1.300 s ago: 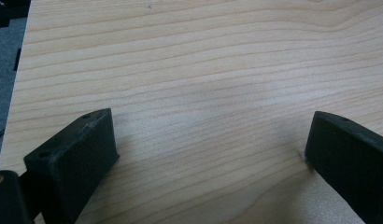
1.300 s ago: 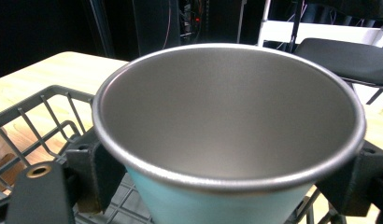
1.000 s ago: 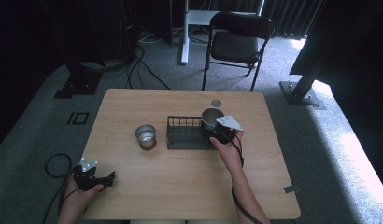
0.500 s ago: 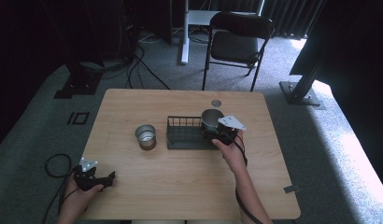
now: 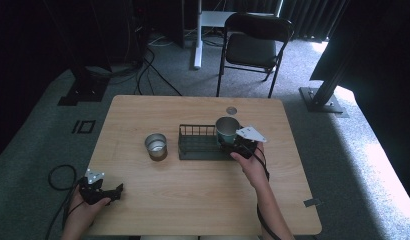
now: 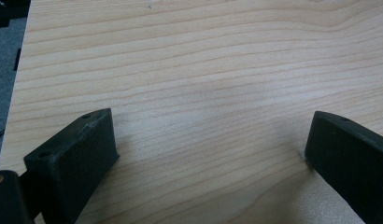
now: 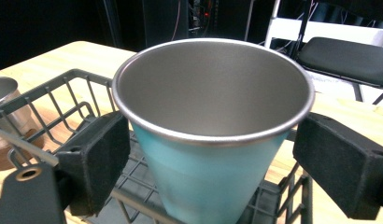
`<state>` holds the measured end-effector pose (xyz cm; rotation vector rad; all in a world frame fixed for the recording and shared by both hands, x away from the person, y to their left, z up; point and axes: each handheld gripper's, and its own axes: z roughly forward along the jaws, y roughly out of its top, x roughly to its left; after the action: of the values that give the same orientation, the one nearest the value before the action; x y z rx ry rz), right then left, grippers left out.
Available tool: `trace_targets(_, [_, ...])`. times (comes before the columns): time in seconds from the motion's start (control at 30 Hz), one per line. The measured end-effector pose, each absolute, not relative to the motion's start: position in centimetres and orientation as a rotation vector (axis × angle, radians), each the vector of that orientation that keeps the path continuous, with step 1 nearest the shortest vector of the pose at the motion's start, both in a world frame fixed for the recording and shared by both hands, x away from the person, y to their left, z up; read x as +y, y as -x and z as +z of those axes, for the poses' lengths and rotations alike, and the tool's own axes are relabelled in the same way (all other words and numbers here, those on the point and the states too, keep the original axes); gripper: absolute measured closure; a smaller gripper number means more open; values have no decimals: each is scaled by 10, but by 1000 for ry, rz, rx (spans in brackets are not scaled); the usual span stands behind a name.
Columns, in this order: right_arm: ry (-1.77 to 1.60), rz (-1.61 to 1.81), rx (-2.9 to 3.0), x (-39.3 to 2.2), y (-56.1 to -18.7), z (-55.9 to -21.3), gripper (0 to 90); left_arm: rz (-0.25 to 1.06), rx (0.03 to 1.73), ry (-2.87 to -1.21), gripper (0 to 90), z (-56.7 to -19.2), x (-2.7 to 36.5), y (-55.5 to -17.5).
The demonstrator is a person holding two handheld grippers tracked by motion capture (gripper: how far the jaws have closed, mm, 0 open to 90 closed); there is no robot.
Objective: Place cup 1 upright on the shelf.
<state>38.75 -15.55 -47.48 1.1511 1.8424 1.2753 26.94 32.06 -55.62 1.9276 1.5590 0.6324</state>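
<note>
Right claw (image 5: 232,146) brackets the teal cup (image 7: 213,140) in the wire basket (image 5: 195,145), jaws spread; left claw (image 5: 110,192) lies spread on the counter (image 5: 193,200).

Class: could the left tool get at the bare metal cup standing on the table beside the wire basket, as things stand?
Probably yes. The left tool sits open at the table's near corner, and only bare wood lies between it and the metal cup. The wire basket stands on the cup's far side.

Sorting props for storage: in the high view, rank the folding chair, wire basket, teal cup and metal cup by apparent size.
1. folding chair, though it stands farther back.
2. wire basket.
3. teal cup and metal cup look alike; no ranking.
</note>
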Motion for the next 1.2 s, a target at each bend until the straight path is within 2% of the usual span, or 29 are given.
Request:
trace_targets(0.63, [-1144,1350,1854,-180,-366,-472,110,632,1559,-1927,28,-556,321,-269])
trace_targets(1.2, [-1153,1337,1907,-213,-350,-488,110,632,1559,-1927,28,-556,321,-269])
